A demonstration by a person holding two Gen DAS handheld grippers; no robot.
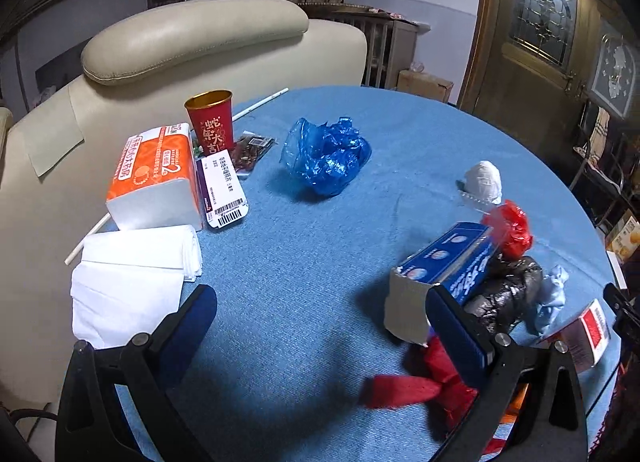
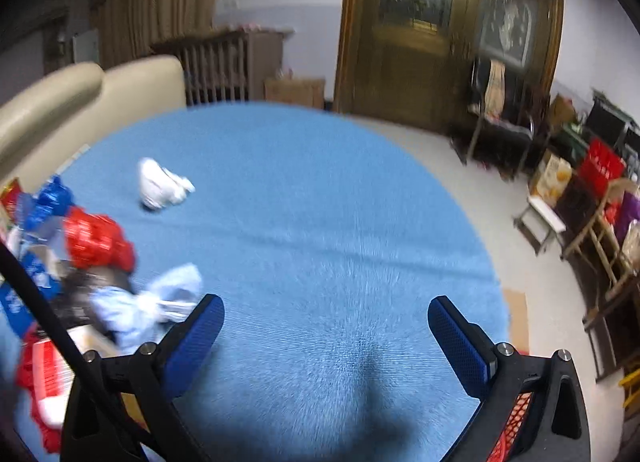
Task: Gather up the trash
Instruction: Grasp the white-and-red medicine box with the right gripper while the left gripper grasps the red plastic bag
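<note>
A round table with a blue cloth holds trash. A crumpled blue plastic bag lies mid-table. A pile at the right has a blue box, a red plastic wad, a black bag, a pale blue wad and red scraps. A white paper ball lies beyond it. My left gripper is open and empty above the cloth. My right gripper is open and empty; the pile lies to its left, and the white ball further off.
At the left stand an orange tissue pack, loose white tissues, a red paper cup, a labelled packet and a snack wrapper. A beige sofa backs the table. A red-and-white box lies at the right edge.
</note>
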